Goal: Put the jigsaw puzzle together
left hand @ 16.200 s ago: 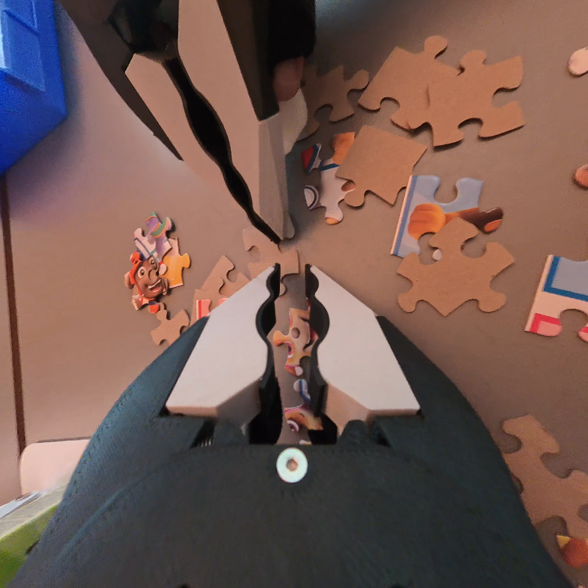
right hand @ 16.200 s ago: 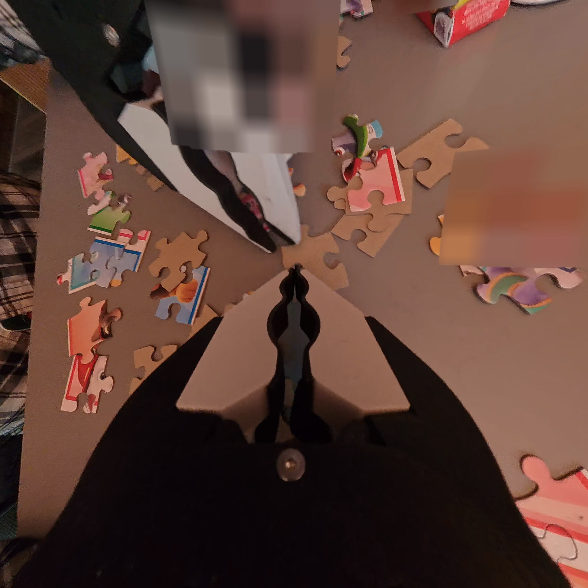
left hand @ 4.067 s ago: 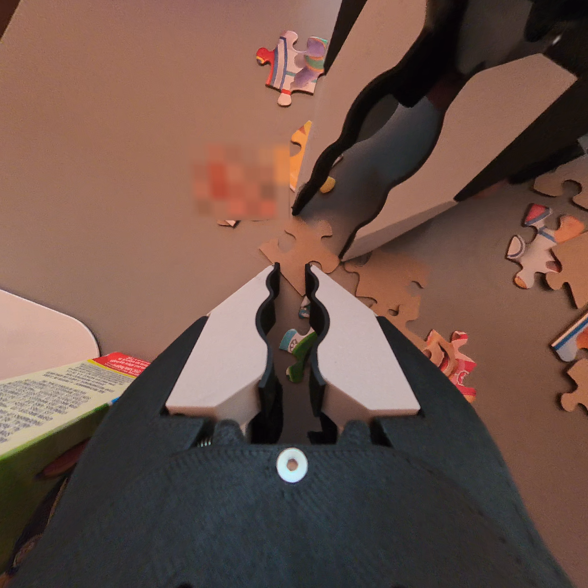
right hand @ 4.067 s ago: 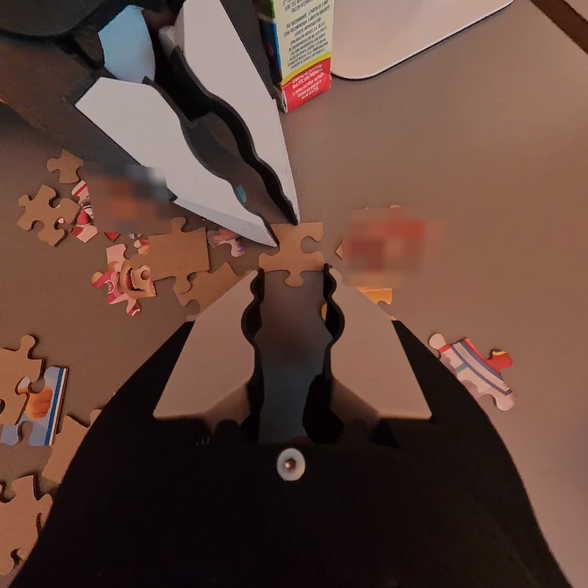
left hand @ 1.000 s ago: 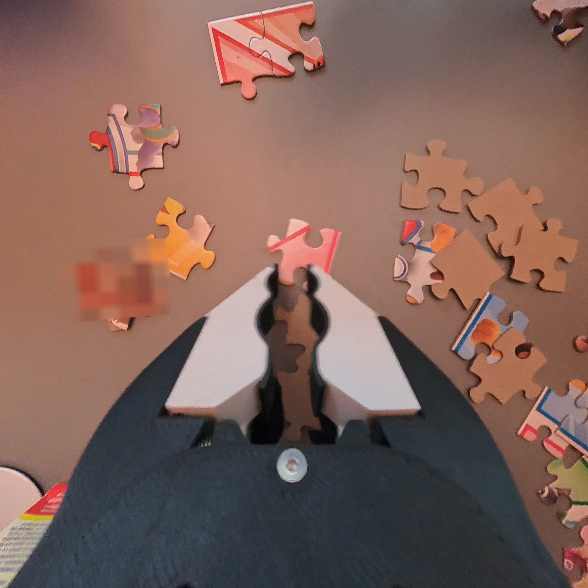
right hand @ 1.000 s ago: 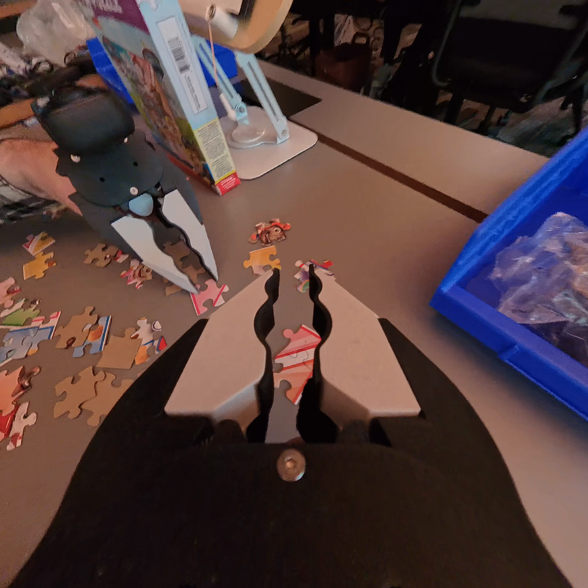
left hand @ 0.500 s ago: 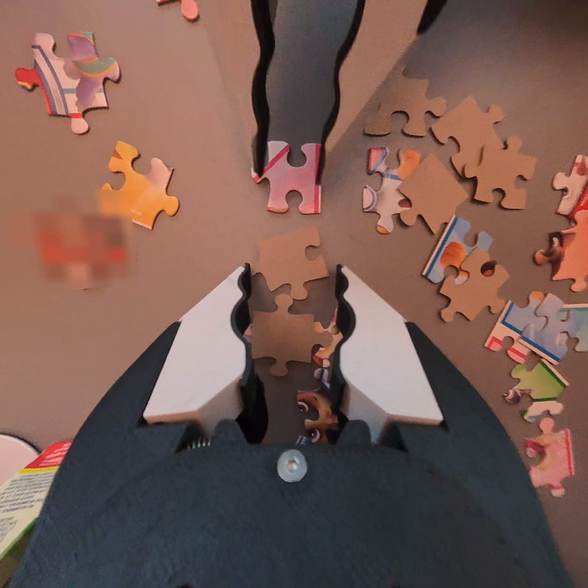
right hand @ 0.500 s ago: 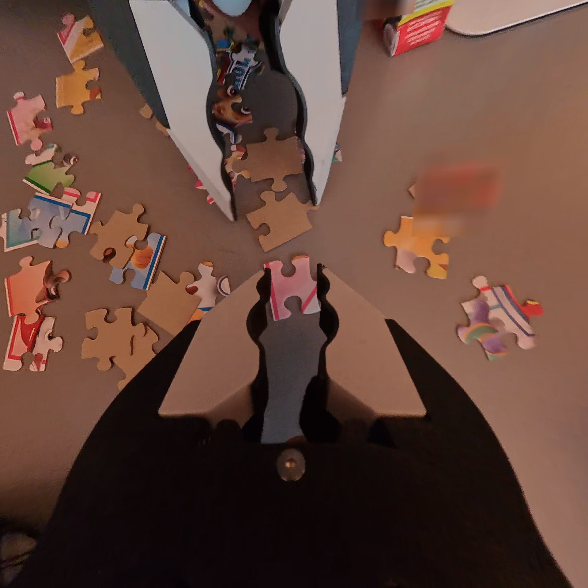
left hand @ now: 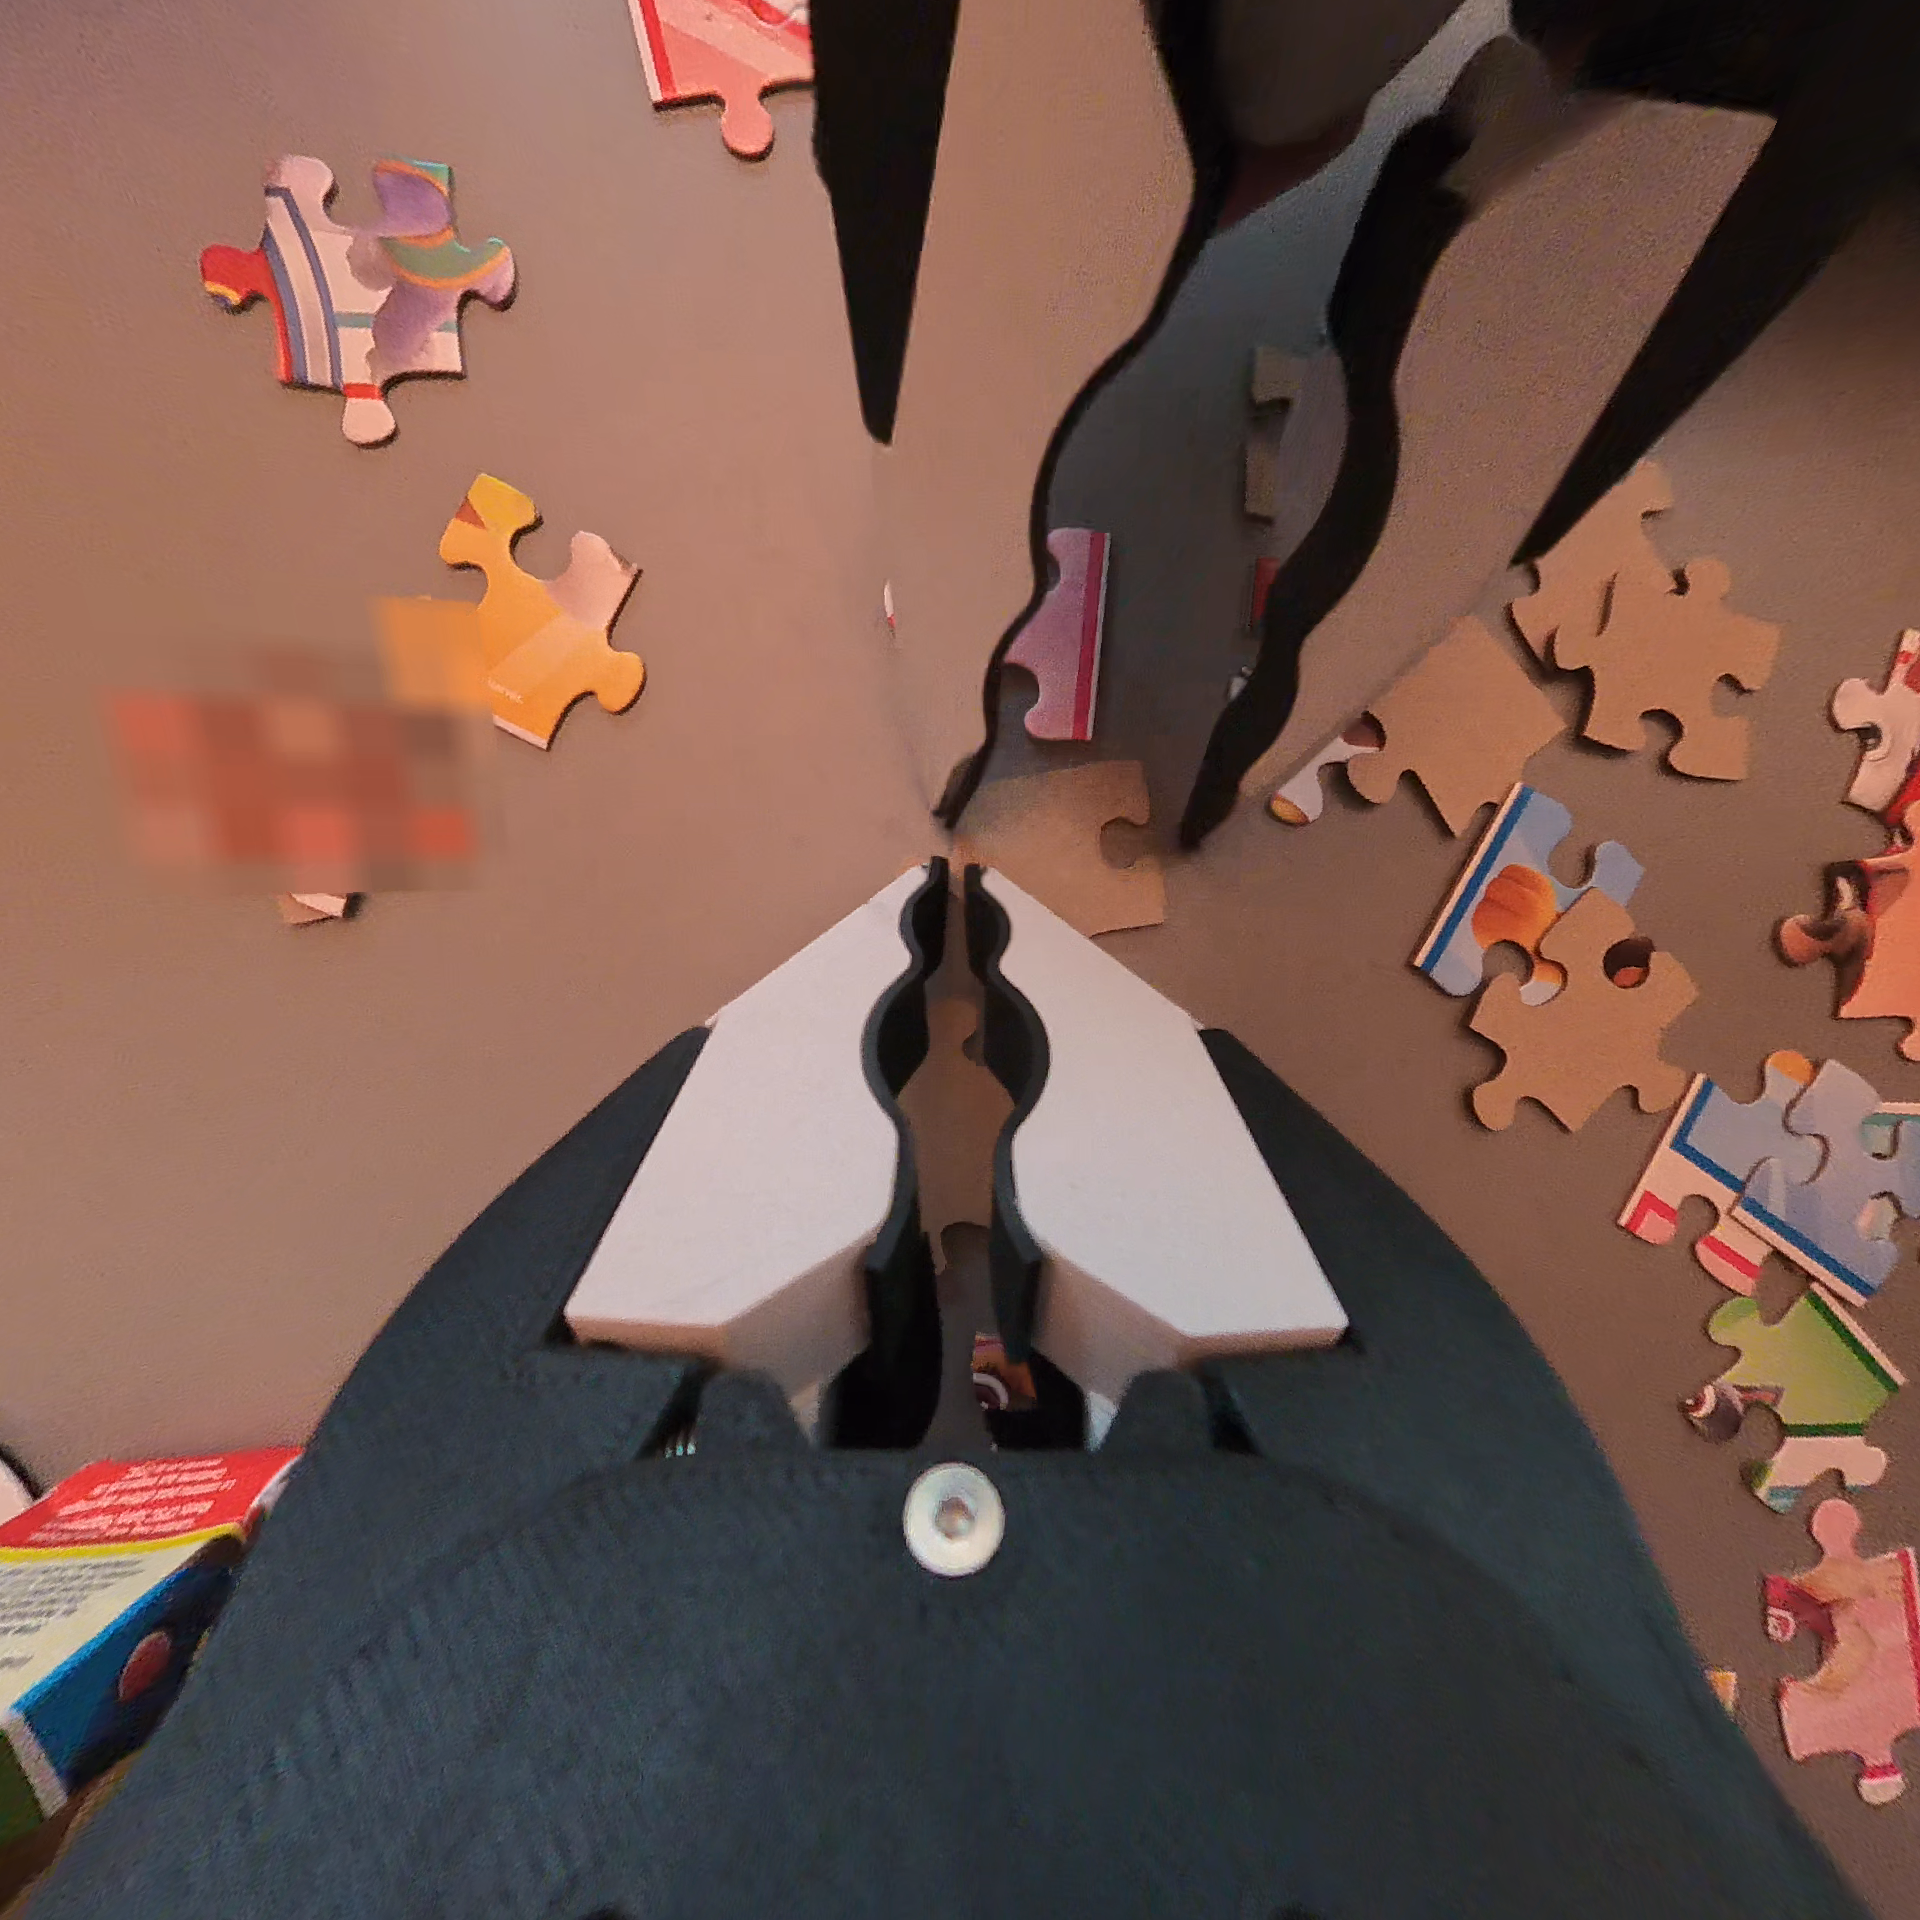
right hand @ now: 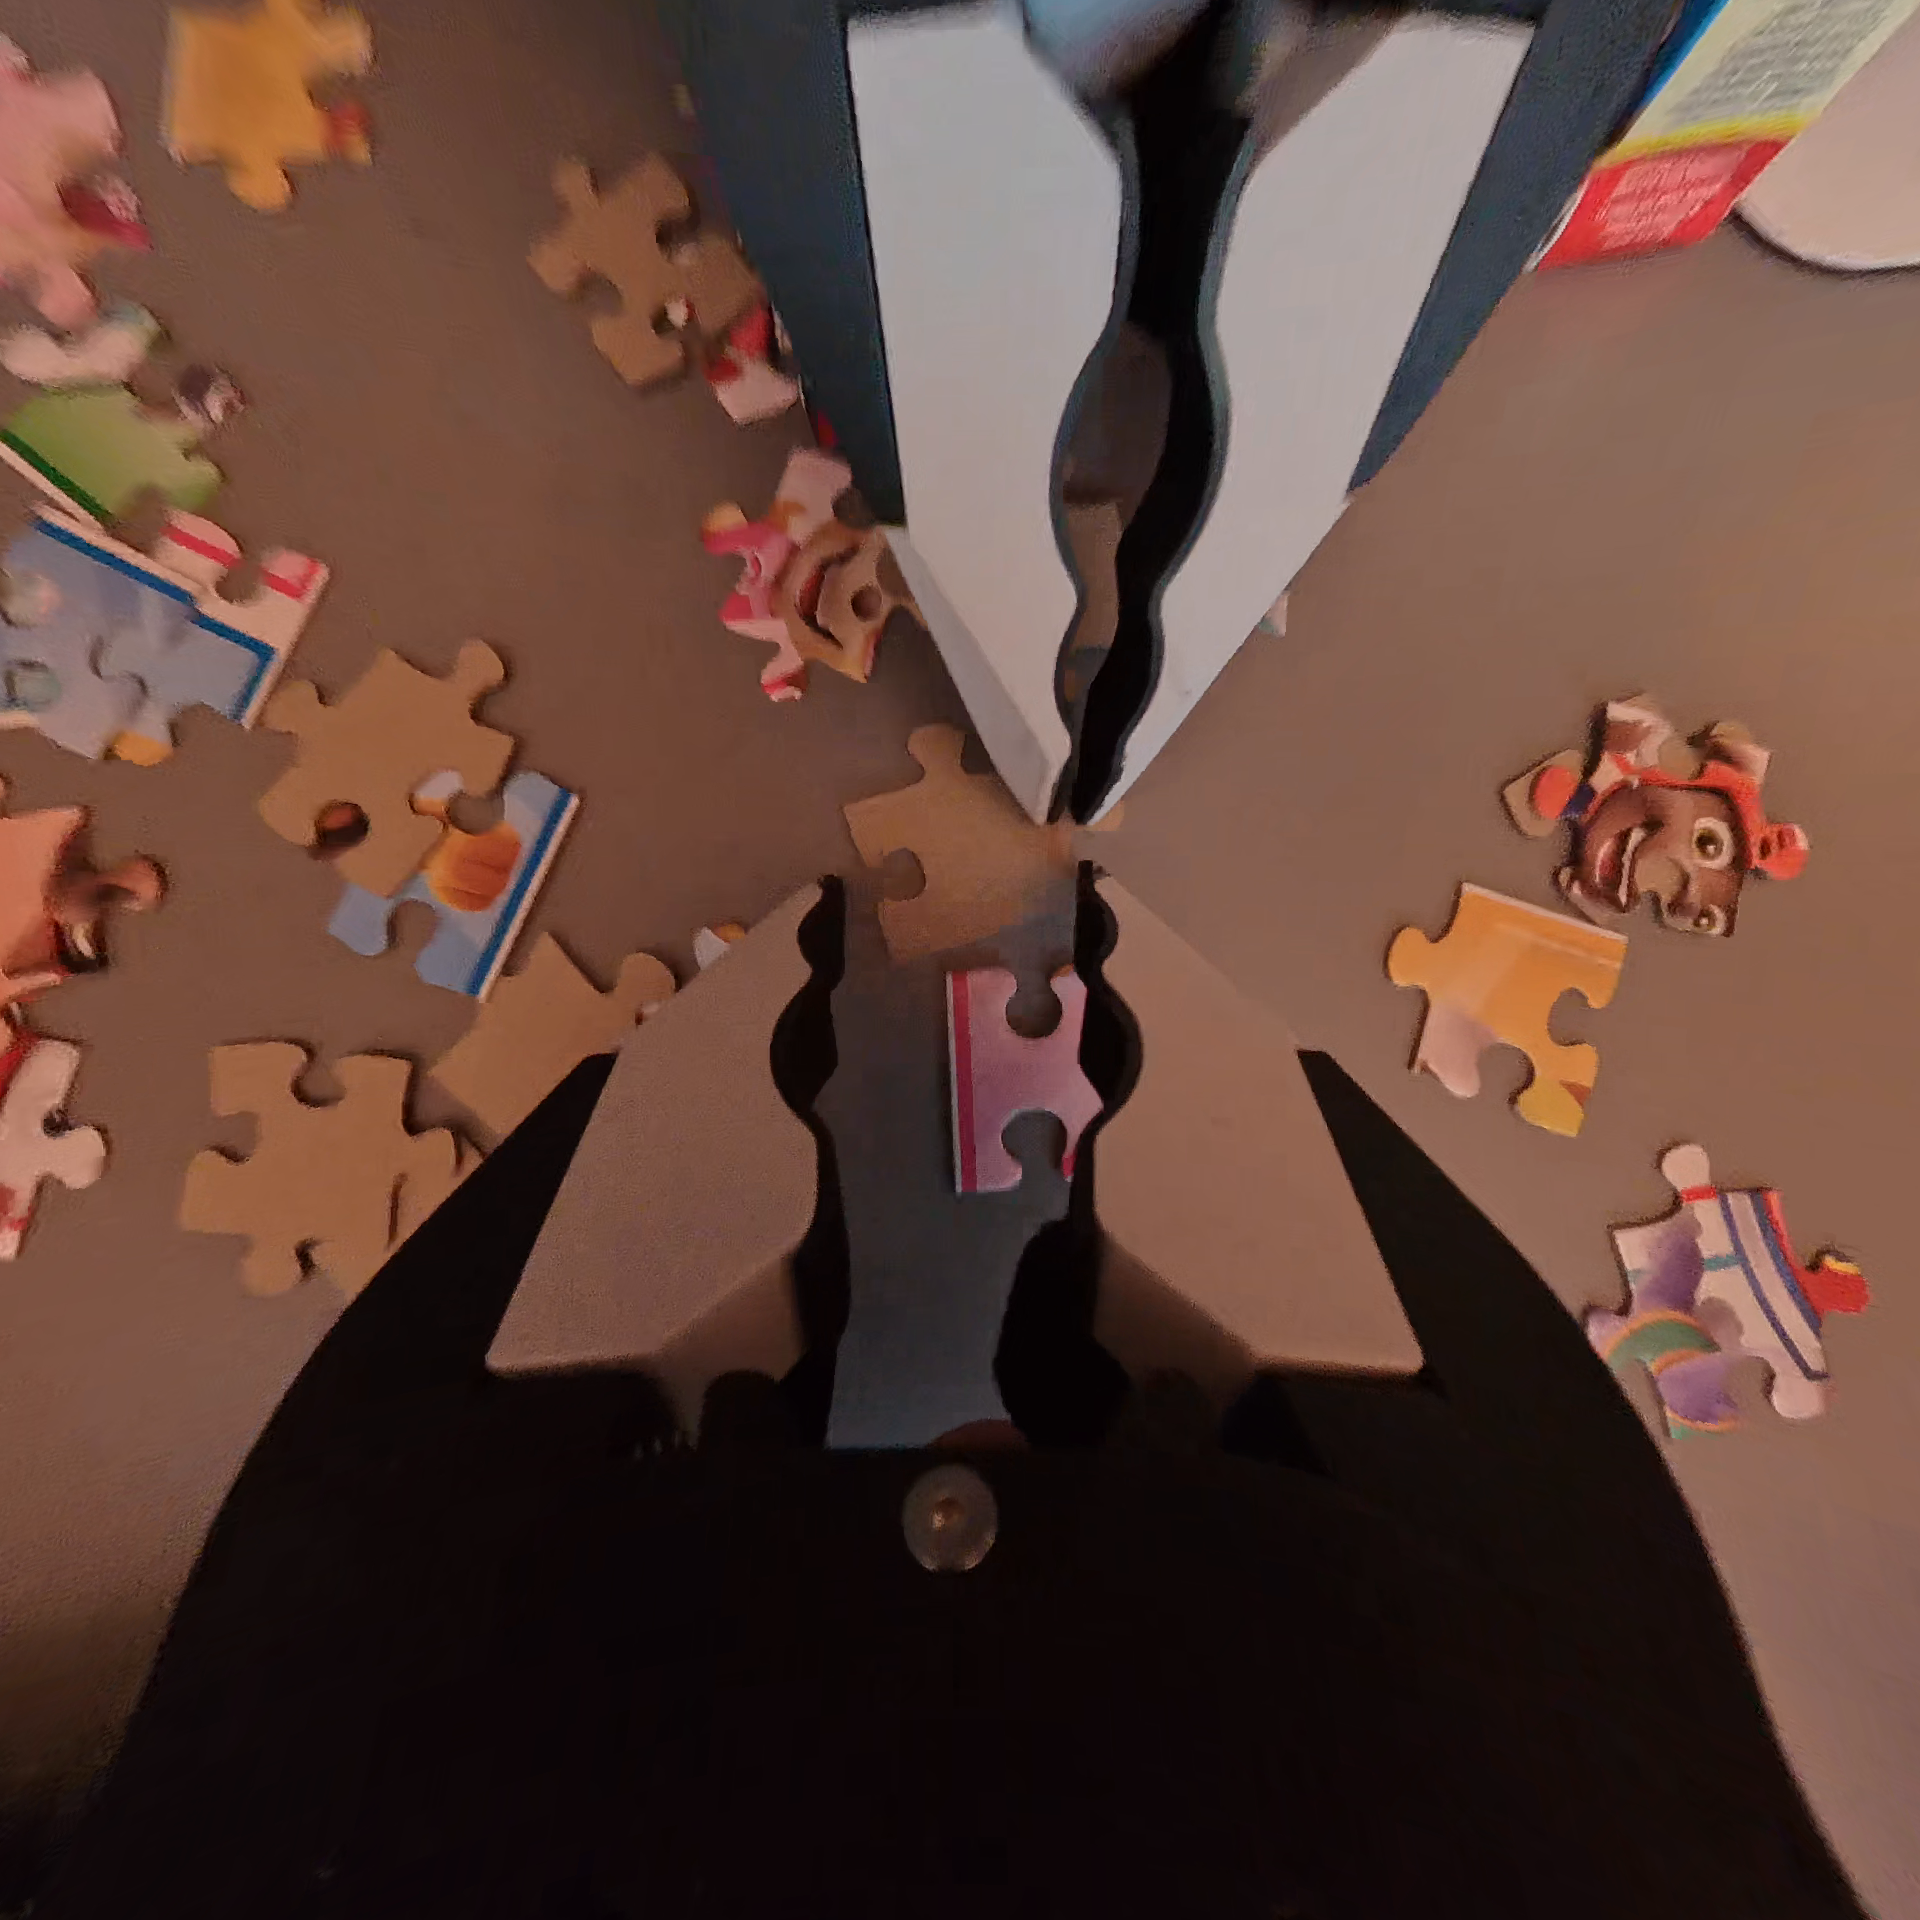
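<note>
My left gripper has just clamped the corner of a face-down brown puzzle piece on the table. My right gripper, spread wide, straddles it and the pink piece, likely for flipping.

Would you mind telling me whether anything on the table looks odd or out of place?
Yes: several puzzle pieces lie face down, brown backs up, including the one at the left gripper's nearly shut jaws. Some overlap in a pile. The pink piece lies face up between the right gripper's open jaws.
</note>
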`<move>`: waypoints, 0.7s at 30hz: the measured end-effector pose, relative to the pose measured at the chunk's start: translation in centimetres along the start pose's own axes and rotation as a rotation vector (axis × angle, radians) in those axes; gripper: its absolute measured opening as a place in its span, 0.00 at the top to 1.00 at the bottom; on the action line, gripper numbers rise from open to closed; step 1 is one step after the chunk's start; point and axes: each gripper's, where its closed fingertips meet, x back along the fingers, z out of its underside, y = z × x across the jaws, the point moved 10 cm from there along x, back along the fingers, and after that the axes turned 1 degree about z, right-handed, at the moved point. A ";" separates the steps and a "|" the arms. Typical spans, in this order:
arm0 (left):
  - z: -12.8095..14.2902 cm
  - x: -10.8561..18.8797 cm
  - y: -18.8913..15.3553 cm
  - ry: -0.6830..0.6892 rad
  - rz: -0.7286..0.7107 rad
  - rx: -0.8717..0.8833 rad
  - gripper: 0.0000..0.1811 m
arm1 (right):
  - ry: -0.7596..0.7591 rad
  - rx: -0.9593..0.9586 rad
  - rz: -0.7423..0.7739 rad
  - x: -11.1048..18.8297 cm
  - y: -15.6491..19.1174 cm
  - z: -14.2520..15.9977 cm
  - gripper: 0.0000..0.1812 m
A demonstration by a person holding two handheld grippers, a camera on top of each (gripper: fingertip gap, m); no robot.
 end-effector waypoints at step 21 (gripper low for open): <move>0.2 0.2 -0.5 -0.035 0.160 0.010 0.77 | -0.124 0.017 0.138 0.8 -1.4 -0.5 1.00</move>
